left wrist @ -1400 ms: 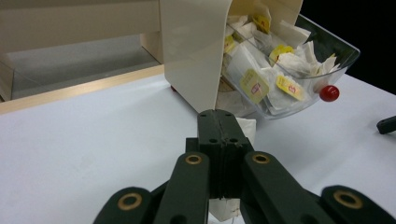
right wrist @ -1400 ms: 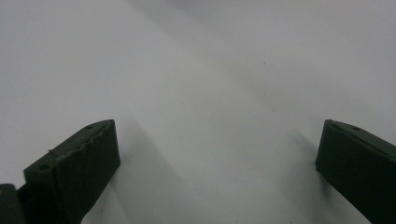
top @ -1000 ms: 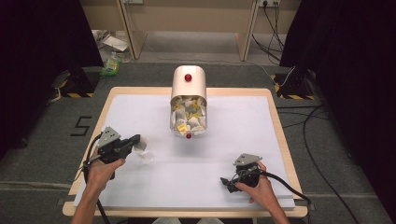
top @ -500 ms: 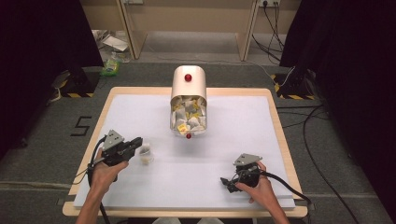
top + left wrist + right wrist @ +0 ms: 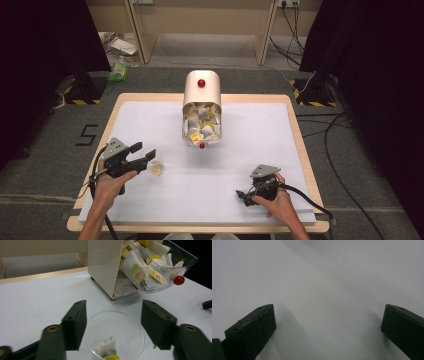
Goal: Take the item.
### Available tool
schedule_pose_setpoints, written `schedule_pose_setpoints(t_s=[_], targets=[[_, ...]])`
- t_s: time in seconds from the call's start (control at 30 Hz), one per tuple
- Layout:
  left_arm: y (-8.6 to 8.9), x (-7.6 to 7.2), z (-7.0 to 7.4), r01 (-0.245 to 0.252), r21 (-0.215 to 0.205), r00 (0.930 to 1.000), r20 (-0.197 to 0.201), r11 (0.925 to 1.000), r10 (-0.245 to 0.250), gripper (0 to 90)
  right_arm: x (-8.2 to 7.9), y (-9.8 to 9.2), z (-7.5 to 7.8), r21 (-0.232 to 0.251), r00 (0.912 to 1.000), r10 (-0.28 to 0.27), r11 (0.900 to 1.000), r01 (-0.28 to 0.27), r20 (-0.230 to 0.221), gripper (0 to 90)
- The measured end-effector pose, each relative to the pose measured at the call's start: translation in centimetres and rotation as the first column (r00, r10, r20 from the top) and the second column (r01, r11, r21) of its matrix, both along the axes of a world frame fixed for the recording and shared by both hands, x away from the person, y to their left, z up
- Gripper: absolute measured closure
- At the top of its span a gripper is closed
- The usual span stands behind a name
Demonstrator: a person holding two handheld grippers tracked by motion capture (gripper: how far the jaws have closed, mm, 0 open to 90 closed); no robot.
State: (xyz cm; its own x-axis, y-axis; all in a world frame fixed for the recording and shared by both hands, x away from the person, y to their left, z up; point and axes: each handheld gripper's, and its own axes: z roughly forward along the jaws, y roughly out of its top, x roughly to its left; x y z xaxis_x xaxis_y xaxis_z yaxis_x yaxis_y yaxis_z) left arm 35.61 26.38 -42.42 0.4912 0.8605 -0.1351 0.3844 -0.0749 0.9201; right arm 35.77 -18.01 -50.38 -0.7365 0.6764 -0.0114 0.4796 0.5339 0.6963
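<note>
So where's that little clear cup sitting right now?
The clear cup stands on the table's left side, between the left hand-held gripper's open jaws, in front of the tea bag dispenser.

Clear round plastic cup (image 5: 114, 336) with white, yellow-tagged paper tea bag (image 5: 105, 348); cream box-shaped dispenser (image 5: 201, 95), red knob (image 5: 201, 83); white table sheet (image 5: 260, 135).

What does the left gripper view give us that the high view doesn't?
Left gripper view: a teabag at the bottom of the clear cup, and the left gripper jaws, just opened, standing clear of its wall. High view: both hands, the right gripper resting open on the table. Both: cup, teabag dispenser with its red knob.
</note>
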Motion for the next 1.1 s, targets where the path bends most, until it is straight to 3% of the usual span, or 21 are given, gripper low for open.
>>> schedule_pose_setpoints(t_s=[0.03,0.2,1.1], targets=[[0.0,0.0,0.0,-0.021,-0.006,0.9996,-0.02,0.9998,0.021,16.6,0.0,0.0,0.0,0.0,1.0,0.001,1.0,-0.001,0.001,0.2],[0.2,-0.3,-0.1,0.011,-0.001,0.9999,-0.003,0.9999,-0.011,14.7,0.0,0.0,0.0,0.0,1.0,0.0,1.0,0.0,0.0,0.2],[1.1,-3.1,-1.8,0.052,0.009,0.9983,0.024,0.9986,-0.053,14.5,0.0,0.0,0.0,-0.001,1.0,0.0,1.0,0.0,0.0,0.2]])
